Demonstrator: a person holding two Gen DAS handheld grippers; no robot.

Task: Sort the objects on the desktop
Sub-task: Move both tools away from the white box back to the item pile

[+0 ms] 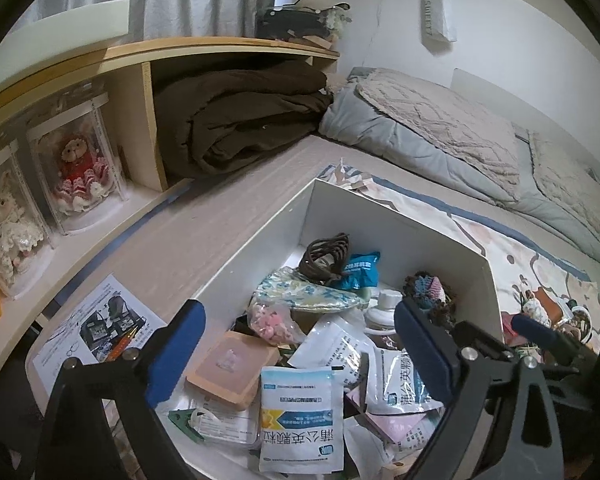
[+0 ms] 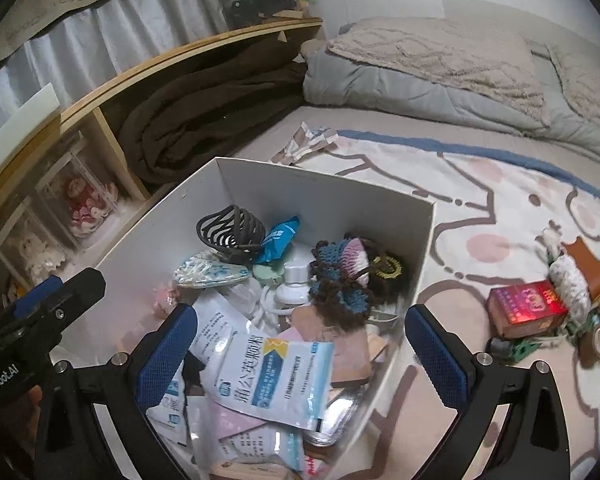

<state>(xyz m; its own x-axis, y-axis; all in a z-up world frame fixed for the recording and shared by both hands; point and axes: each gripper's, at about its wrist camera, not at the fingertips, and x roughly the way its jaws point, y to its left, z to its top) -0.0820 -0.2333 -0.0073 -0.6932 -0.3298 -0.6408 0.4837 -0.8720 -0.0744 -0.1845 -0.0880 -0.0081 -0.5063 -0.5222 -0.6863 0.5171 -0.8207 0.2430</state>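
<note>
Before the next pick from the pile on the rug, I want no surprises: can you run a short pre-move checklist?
1. Left gripper empty, fingers wide apart over the box: ok.
2. Right gripper open, nothing pinched between its fingers: ok.
3. White box upright, open top: ok.
4. Room left in the box: not ok, sachets and a crochet pouch pile high.
5. Red box on the rug unobstructed from above: ok.
6. Small items behind the red box identifiable: cannot tell, blurred.

A home bedroom: folded quilt on bedding, dolls on a wooden shelf.
</note>
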